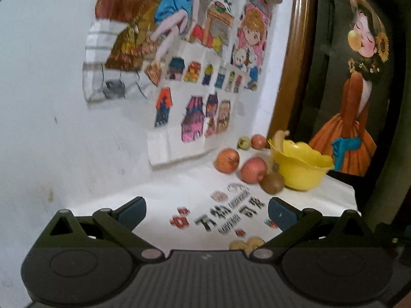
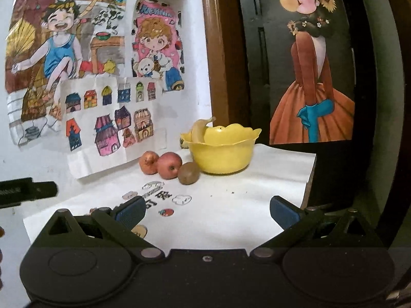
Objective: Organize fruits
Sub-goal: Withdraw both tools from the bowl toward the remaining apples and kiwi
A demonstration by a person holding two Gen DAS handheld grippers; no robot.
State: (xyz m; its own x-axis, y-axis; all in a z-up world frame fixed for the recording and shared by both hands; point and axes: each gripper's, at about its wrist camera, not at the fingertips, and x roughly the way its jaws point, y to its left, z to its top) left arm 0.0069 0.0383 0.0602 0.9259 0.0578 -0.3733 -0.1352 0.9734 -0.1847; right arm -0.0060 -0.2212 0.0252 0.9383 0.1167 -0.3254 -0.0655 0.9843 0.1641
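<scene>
Holding both tools wide and empty, I am eyeing the firm, smooth red apple [image 2: 169,165] beside the yellow bowl [image 2: 223,154]; gripping its round middle looks safest.

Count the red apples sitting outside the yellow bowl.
3. Two apples sit side by side left of the kiwi: one, one. A third lies behind, near the wall, left of the yellow bowl. Others may be hidden.

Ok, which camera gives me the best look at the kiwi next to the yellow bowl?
The right wrist view. There the kiwi is sharp and unblocked, sitting between the nearer apple and the yellow bowl. The left wrist view shows the kiwi too, but blurrier and partly overlapping the apple.
</scene>
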